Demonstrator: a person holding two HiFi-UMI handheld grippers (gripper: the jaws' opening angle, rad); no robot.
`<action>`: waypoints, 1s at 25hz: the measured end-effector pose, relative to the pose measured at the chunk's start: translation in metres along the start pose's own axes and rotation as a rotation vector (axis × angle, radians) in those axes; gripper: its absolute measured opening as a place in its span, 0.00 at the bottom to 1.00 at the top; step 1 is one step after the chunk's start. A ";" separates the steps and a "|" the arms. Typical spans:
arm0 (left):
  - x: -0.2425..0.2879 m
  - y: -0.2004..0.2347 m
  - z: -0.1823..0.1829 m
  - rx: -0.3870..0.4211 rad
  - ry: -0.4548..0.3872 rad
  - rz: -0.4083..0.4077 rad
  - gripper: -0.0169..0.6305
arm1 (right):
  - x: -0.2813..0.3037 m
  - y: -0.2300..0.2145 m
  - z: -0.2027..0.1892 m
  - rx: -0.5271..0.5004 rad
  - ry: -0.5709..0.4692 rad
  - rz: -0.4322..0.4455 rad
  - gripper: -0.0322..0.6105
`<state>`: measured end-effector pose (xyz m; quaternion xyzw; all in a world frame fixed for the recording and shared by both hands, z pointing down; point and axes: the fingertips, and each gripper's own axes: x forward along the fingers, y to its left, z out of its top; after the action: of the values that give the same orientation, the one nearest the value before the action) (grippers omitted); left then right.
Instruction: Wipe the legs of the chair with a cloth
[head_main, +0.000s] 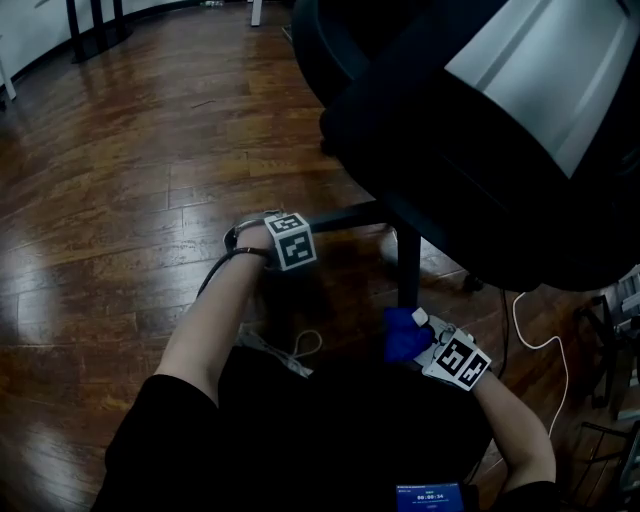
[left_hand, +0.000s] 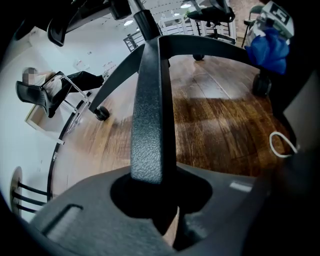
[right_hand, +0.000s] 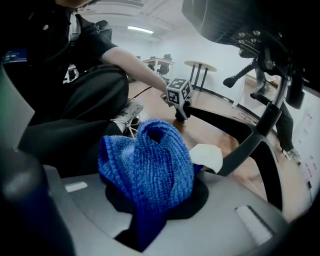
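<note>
A blue knitted cloth (right_hand: 150, 165), bunched into a loop with its white tag (right_hand: 207, 156) showing, sits clamped in the right tool (right_hand: 146, 215), whose jaws press on its lower fold. It is held low beside the foot of the office chair's central column (head_main: 408, 255). The black base leg (left_hand: 149, 115) due for wiping is gripped well out from the hub by the left tool (left_hand: 156, 200), which is narrowed tight around the textured bar and holds it just above the dark wooden floor (head_main: 120, 180). The leg's long axis runs from the left tool to the hub under the seat (head_main: 480, 150), left to right in the head view. The cloth lies at the hub end, on the side nearer the person. The right hand is therefore the nearer to the free stretch of leg, and a wipe would likely carry the cloth along the bar toward the left tool. Whether the cloth already touches a leg cannot be told. Another leg ends in a castor (left_hand: 102, 113), and a white cable (head_main: 535, 330) loops on the floor at right.
</note>
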<state>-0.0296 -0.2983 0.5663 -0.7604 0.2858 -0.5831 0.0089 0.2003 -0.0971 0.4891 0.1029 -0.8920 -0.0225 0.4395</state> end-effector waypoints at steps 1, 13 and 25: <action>0.000 -0.001 0.000 -0.005 0.005 -0.001 0.13 | 0.001 -0.010 0.003 0.017 -0.007 -0.031 0.17; 0.000 0.002 0.002 0.010 0.010 0.013 0.13 | 0.013 -0.212 0.070 0.170 -0.084 -0.479 0.17; 0.000 0.001 -0.002 -0.003 0.022 0.000 0.13 | 0.006 -0.075 0.031 0.164 -0.109 -0.182 0.18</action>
<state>-0.0314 -0.2985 0.5669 -0.7541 0.2868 -0.5909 0.0048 0.1852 -0.1730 0.4649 0.2177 -0.9003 0.0050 0.3768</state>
